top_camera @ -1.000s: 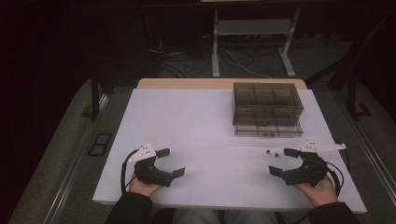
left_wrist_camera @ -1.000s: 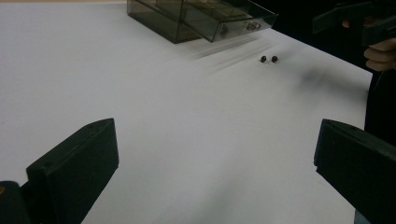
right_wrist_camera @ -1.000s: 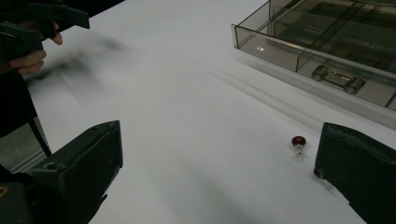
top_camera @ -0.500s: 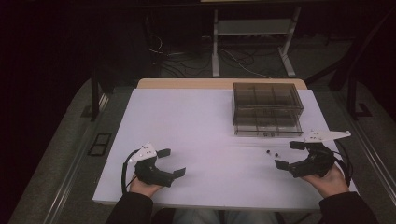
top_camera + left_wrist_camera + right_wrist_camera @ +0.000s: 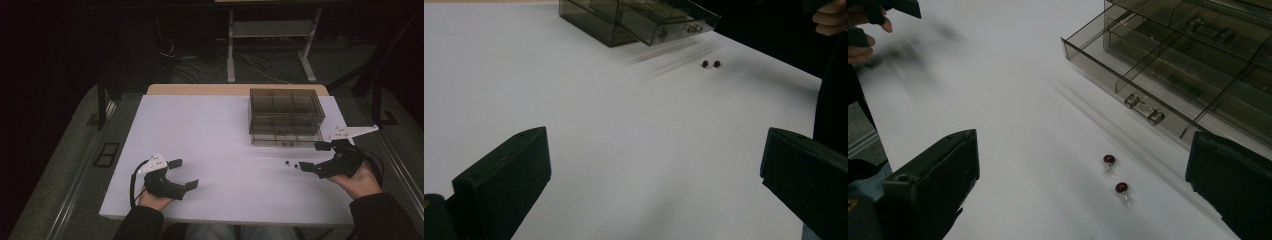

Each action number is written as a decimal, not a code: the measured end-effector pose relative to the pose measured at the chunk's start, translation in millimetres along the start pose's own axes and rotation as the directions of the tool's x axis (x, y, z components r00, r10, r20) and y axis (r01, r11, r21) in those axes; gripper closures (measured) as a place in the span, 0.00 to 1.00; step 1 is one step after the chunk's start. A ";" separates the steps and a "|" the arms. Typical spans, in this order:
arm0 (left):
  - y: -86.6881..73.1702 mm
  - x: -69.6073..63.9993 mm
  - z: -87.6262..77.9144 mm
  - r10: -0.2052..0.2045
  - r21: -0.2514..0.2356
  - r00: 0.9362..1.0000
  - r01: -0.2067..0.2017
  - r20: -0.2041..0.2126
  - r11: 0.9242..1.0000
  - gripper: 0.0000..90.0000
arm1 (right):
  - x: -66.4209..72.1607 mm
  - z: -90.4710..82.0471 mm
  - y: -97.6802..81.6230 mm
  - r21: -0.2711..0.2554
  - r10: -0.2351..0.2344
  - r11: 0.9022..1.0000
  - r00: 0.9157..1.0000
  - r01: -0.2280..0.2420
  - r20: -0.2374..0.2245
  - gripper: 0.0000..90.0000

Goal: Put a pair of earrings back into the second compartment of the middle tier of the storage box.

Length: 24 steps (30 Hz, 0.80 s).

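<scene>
Two small dark red stud earrings (image 5: pixel 1115 174) lie side by side on the white table (image 5: pixel 210 135), just in front of a smoky clear drawer box (image 5: pixel 285 116) whose lower drawer (image 5: pixel 1168 90) is pulled out. The earrings (image 5: pixel 291 163) sit a little left of my right gripper (image 5: pixel 314 157), which is open and holds nothing. In the right gripper view the earrings lie between and beyond the two jaws. My left gripper (image 5: pixel 182 174) rests open near the table's front left, far from the earrings (image 5: pixel 711 63).
The drawer box (image 5: pixel 639 20) stands at the back right of the table. A wooden strip (image 5: pixel 200 90) edges the table's far side. Beyond it are metal stand legs (image 5: pixel 270 45) and cables on a dark floor.
My right gripper has moved forward and to the right, closer to the drawer box, and turned toward the earrings. The left gripper has stayed where it was.
</scene>
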<state>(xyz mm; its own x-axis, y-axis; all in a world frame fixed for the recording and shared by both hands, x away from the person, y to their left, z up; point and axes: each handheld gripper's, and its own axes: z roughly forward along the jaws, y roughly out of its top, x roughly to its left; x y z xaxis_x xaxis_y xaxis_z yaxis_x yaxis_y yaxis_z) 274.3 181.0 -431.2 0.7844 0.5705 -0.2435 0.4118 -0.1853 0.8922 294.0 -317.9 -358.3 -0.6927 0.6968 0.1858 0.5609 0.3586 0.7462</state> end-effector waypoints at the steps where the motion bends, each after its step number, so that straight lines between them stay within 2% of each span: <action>1: 0.0 0.0 0.0 0.000 0.000 1.000 0.000 0.000 1.000 0.00 | -1.3 0.3 1.6 0.004 -0.001 1.000 1.000 0.001 0.001 0.01; 8: 0.3 0.0 -0.1 0.001 -0.001 1.000 -0.001 0.002 1.000 0.00 | -13.6 8.7 8.0 0.028 0.008 1.000 1.000 -0.008 -0.013 0.01; 14: 0.5 0.7 -0.2 -0.006 -0.003 1.000 0.006 0.008 1.000 0.00 | -23.1 18.6 6.6 0.072 0.006 0.997 1.000 -0.005 -0.012 0.01; 24: 0.7 0.4 -0.1 -0.001 0.000 1.000 0.001 0.010 1.000 0.00 | -27.1 30.8 3.5 0.108 -0.015 0.994 0.999 0.018 -0.030 0.00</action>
<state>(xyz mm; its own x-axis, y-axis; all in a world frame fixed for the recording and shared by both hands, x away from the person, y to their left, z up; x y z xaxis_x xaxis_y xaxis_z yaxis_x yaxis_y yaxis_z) 274.9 181.2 -430.6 0.7888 0.5624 -0.2479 0.4124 -0.1851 0.8920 328.7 -316.3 -380.3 -0.7143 0.6726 0.1931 0.5937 0.4365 0.6760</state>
